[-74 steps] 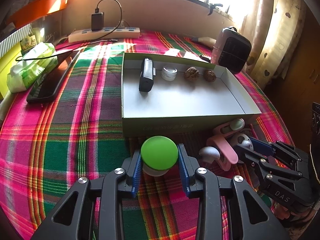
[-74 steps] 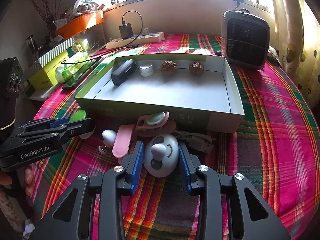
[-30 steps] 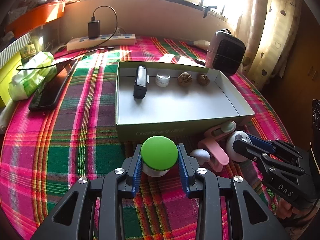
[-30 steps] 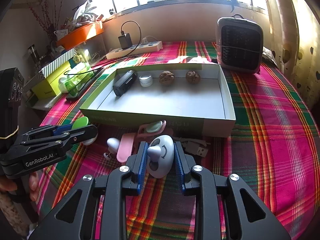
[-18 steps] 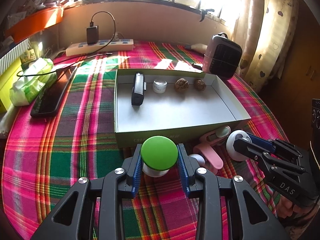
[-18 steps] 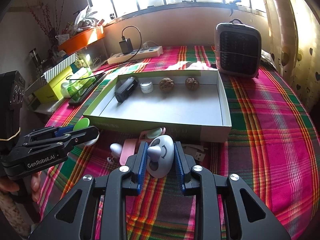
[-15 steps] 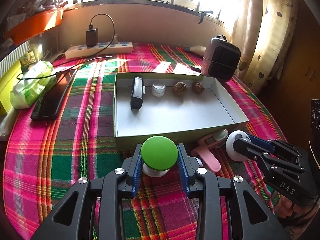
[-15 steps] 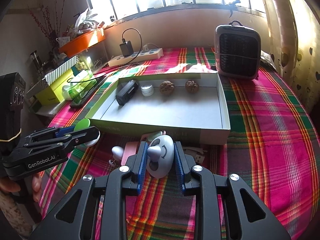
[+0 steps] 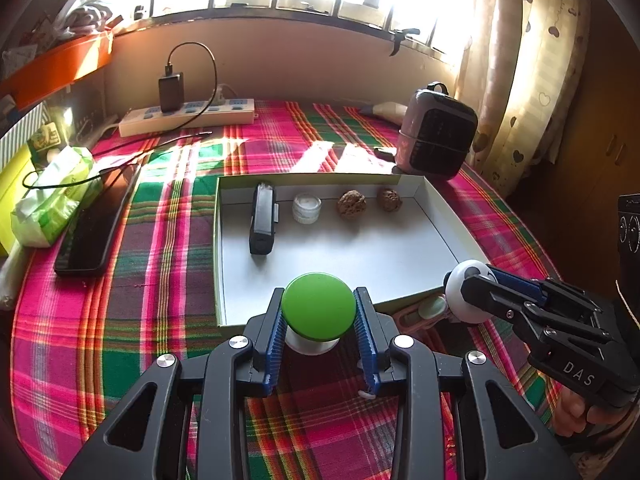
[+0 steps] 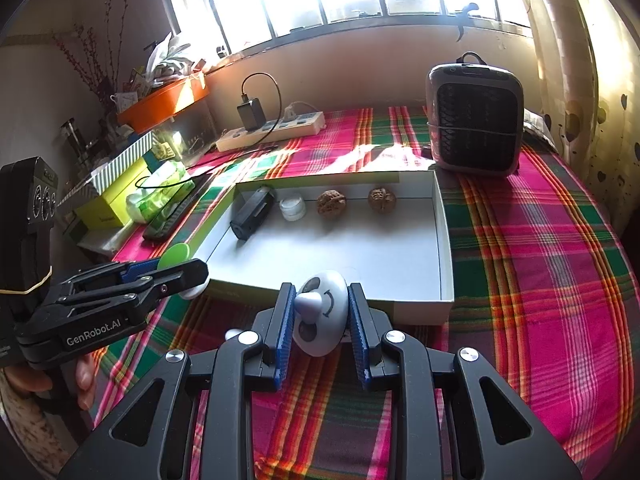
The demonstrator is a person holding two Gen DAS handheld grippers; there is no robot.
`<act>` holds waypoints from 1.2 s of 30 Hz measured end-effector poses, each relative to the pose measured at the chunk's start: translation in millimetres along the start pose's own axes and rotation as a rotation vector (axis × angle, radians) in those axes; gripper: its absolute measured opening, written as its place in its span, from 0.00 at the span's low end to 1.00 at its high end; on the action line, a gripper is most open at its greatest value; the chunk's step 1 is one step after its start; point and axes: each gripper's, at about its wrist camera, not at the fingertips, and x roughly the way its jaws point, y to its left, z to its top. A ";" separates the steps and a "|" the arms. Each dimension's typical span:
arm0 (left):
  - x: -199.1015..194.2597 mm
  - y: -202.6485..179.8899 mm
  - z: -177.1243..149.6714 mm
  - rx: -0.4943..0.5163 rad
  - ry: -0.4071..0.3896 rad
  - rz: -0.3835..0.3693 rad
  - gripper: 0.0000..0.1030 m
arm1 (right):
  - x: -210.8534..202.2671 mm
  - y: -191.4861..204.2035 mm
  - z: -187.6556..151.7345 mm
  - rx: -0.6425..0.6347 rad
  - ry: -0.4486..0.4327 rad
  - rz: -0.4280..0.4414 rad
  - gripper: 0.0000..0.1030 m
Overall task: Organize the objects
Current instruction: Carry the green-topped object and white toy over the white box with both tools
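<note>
Both grippers had risen toward frame centre: the left gripper (image 9: 319,316) pinching the green-capped toy (image 9: 319,306), the right gripper (image 10: 320,314) the white face toy (image 10: 320,312), apparently clear of the cloth, ready for the box (image 9: 440,236).

Worktop (image 9: 168,344): covered in a pink, green and red plaid cloth.
Middle: shallow open box (image 9: 436,220), white inside, green rim.
Left edge: black phone (image 9: 92,236), a green tissue pack (image 9: 52,196) just beside it.
Far edge: white power strip (image 9: 188,116) with a black charger plugged in.
Far right: small heater (image 9: 436,140), upright.
Near box front: pink item (image 9: 420,312), partly hidden.
</note>
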 end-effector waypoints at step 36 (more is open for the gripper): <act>74.3 16.2 39.1 0.029 0.081 0.032 0.30 | 101.8 -15.8 63.8 0.019 0.176 0.121 0.27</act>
